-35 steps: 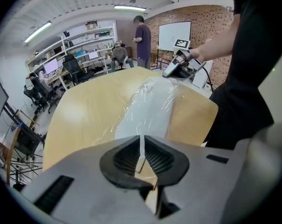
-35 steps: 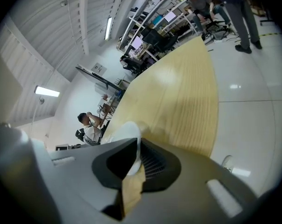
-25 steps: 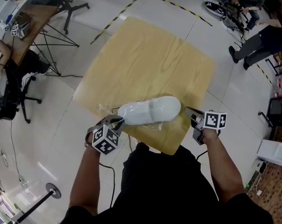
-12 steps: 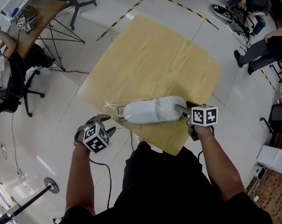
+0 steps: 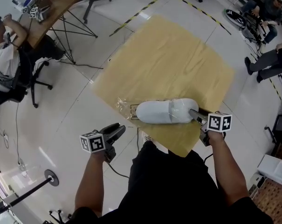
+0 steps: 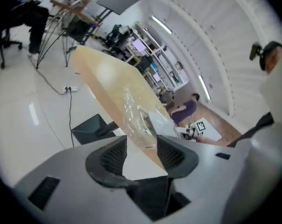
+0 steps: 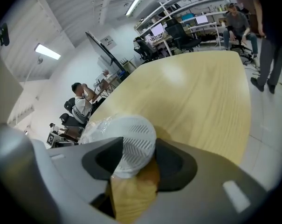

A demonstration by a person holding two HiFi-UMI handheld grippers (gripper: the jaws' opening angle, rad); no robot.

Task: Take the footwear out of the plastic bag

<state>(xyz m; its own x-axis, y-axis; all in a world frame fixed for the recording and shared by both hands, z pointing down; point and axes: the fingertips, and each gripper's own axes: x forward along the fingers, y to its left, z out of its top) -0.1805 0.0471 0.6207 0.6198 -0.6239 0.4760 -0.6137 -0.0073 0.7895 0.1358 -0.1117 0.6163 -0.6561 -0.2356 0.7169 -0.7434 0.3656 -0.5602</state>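
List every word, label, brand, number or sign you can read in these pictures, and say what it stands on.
No legible words or numbers anywhere.
On the left marker cube and the right marker cube: black-and-white square patterns, no letters.
On the white shoe: no brand visible.
On the plastic bag: no print visible.
On the floor tape: yellow-black stripes, no text.
On the shelf monitors: too small to read.

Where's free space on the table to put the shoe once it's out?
The table is bare wood everywhere beyond the shoe, out to its far, left and right corners. Only the strip along the near edge is crowded: the shoe lies there in its plastic bag, which trails off leftward.
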